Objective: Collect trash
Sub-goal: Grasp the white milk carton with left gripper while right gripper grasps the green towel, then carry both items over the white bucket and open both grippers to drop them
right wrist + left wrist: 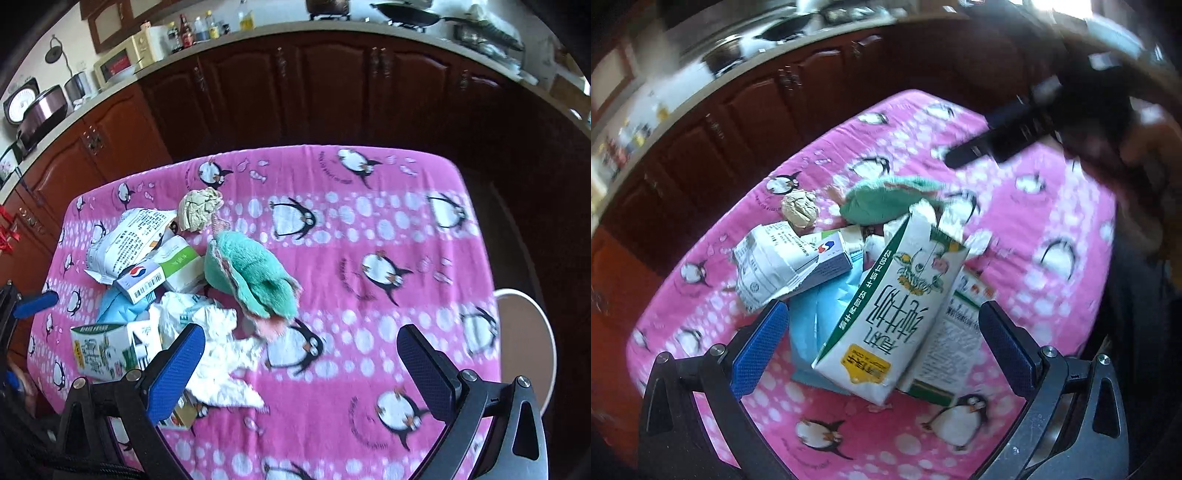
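- Left gripper (882, 354) sits nearest the lens, blue pads spread wide and gripping nothing, hovering over the milk carton (897, 306)
- Milk carton lies tilted on top of the trash pile, on the pink penguin cloth (1052, 221) covering the counter
- Blue sheet (827, 306) lies under the carton; a small white-and-blue box (827, 262) and a printed paper bag (764, 266) rest just left of it
- Crumpled paper ball (799, 210) and green plush cloth (882, 199) lie beyond the carton
- Right gripper (301, 362) is released too, pads apart, above crumpled white tissue (225, 354) beside the carton
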Demonstrator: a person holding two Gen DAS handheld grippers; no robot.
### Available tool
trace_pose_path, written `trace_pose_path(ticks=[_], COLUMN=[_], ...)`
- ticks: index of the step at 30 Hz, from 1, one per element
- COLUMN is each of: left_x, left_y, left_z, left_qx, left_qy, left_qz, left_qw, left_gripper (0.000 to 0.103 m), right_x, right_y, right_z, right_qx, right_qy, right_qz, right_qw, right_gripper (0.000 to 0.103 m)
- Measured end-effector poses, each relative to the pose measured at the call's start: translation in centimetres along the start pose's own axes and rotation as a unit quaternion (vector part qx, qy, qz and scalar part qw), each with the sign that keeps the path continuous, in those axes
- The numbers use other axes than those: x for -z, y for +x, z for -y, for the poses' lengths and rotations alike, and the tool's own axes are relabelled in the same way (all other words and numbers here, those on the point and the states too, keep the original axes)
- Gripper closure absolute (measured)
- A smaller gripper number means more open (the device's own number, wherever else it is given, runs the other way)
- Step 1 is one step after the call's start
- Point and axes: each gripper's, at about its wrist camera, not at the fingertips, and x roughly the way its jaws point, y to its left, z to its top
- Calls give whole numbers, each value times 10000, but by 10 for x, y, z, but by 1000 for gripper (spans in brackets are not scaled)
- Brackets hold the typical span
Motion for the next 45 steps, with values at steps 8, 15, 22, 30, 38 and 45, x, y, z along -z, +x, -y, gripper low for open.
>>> trace_pose_path(ticks=[8, 15, 22, 30, 38, 45], left_x=[-8, -8, -6, -18, -39, -77], left_y=[24, 39, 25, 3, -9, -10], left_z=[-1, -21, -36, -37, -25, 8], left_qx=[-124, 287, 663, 565, 563, 619], left_qy=[628, -78, -677, -852, -969, -892], left_qz=[-251, -572, -441, -216, -77, 30], left_qw=[9976, 9979, 9945, 9945, 9937, 9941], left_gripper=[7, 50, 50, 50, 50, 50], right_x=[-23, -46, -56, -51, -33, -11], right_y=[31, 74, 112, 87, 50, -1], right_z=[-17, -32, -34, -25, 0, 39], right_qx=[-78, -227, -875, -833, -738, -521], right_qy=[-655, -999, -667, -538, -237, 121], right_qz=[-133, -422, -823, -489, -150, 284], right_qw=[9977, 9938, 9905, 9939, 9969, 9982], right_gripper=[1, 9, 52, 72, 75, 75])
